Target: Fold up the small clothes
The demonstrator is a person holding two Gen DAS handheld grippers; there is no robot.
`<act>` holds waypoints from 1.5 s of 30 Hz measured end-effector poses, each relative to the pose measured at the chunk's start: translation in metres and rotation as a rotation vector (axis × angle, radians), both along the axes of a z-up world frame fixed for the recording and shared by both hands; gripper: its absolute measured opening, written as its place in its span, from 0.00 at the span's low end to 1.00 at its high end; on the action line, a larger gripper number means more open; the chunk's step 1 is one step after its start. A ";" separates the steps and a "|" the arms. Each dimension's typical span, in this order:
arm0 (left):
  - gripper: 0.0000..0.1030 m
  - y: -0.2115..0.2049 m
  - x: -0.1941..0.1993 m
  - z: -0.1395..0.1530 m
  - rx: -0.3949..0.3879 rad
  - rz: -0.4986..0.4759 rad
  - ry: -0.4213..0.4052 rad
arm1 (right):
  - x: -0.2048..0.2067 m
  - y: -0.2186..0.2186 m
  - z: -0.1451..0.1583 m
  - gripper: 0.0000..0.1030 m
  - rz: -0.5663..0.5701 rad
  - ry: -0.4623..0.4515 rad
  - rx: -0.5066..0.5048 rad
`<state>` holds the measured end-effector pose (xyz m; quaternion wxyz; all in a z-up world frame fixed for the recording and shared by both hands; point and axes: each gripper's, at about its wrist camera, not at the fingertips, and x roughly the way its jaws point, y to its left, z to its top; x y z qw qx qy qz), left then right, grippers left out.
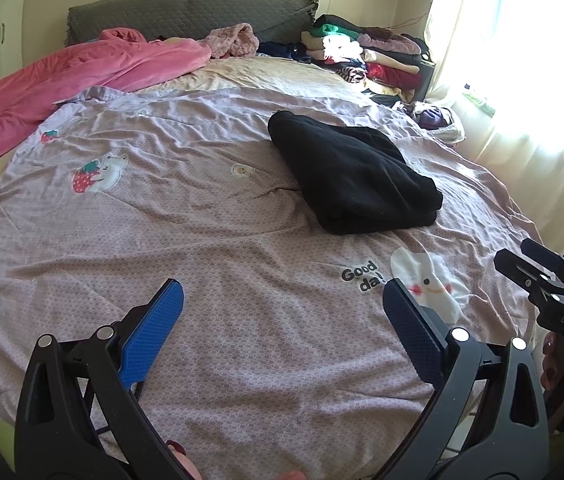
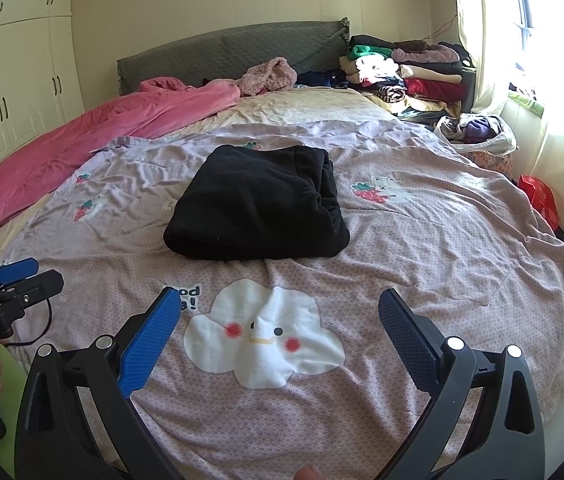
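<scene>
A black garment [image 1: 356, 176] [image 2: 259, 208] lies folded into a thick bundle on the mauve printed bed cover [image 1: 201, 240] [image 2: 442, 240], near the middle of the bed. My left gripper [image 1: 282, 296] hovers open over the cover near the front edge, well short of the garment and to its left. My right gripper [image 2: 279, 304] is open too, above the white cloud print [image 2: 261, 336], with the garment straight ahead. Each gripper also shows at the edge of the other's view: the right gripper [image 1: 554, 284] and the left gripper [image 2: 9, 284]. Nothing sits between either pair of fingers.
A pink quilt [image 1: 53, 88] [image 2: 81, 136] lies along the left side. Stacked folded clothes [image 1: 366, 52] [image 2: 406, 72] sit at the back right by the grey headboard [image 1: 185, 12]. A bag of clothes [image 2: 478, 132] and a red item [image 2: 540, 196] stand near the curtained window.
</scene>
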<state>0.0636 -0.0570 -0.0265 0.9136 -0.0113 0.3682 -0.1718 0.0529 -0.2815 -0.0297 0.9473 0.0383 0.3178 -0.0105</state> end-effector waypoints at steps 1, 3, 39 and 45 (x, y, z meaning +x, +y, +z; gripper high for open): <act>0.91 0.001 0.001 0.000 0.001 0.002 -0.001 | 0.000 0.000 0.000 0.96 -0.003 -0.002 0.002; 0.91 0.001 0.001 0.000 0.003 0.008 0.001 | 0.001 0.000 -0.001 0.96 -0.006 0.007 0.008; 0.91 0.005 0.001 0.002 0.008 0.017 -0.003 | 0.000 -0.004 0.000 0.96 -0.009 0.013 0.003; 0.91 0.005 0.001 0.002 0.007 0.016 -0.002 | 0.000 -0.003 -0.001 0.96 -0.008 0.014 0.003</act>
